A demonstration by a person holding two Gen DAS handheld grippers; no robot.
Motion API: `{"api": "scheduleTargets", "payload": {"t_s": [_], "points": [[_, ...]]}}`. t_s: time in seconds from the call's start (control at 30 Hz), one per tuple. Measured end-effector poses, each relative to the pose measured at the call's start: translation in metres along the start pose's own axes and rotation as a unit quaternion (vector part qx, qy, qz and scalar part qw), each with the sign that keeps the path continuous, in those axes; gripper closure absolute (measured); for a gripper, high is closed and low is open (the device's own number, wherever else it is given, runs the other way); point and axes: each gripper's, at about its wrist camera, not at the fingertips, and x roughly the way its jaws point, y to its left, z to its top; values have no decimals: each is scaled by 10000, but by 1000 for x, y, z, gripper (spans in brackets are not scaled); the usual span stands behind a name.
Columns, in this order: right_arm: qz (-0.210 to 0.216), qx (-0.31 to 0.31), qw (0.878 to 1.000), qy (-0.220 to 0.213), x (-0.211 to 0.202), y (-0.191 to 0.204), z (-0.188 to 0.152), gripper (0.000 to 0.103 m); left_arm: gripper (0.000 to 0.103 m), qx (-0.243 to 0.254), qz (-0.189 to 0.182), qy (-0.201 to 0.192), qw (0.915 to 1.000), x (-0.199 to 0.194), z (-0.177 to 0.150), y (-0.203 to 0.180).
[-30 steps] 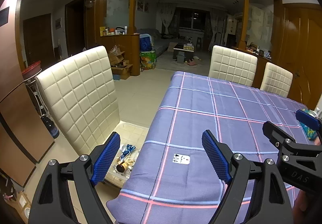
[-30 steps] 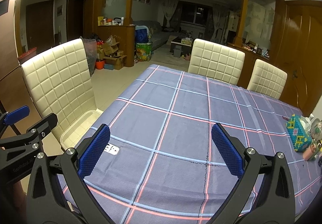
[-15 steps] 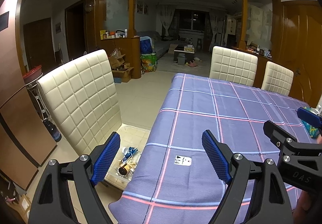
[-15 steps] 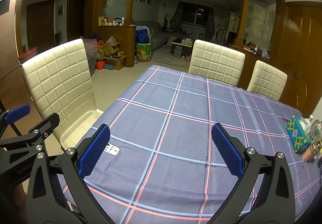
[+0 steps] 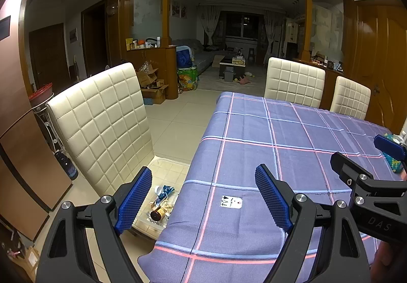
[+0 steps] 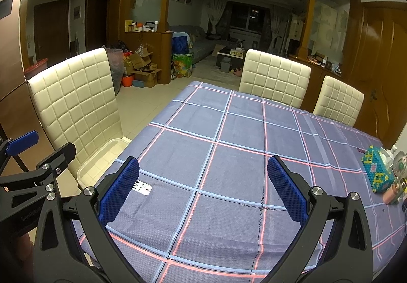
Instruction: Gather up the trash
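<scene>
Here, my tongs: left gripper [image 5: 203, 203] and right gripper [image 6: 203, 190] both wide, empty.
Tablecloth [image 6: 229, 145]: below them.
Trash [image 5: 160, 204]: left of tablecloth, on chair seat [image 5: 168, 168].

The little white tag [image 5: 231, 201] on the table [image 5: 254, 135] has black marks way too small to read. Trash bits [image 5: 160, 203] in the clear tray [image 5: 168, 166] on the chair [image 5: 101, 125] are half hidden behind a pad. The beaded box [image 6: 377, 172] and clutter beside it get cut off at the right edge.
</scene>
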Motion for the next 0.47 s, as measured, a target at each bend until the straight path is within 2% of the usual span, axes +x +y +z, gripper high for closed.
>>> {"api": "scheduleTargets", "payload": {"t_s": [0.27, 0.47], "points": [[6, -3, 10000, 10, 0, 0, -1, 4, 22, 100, 136, -28, 9999, -2, -2, -3], [21, 5, 10000, 32, 0, -1, -1, 4, 22, 45, 91, 19, 9999, -1, -3, -2]]}}
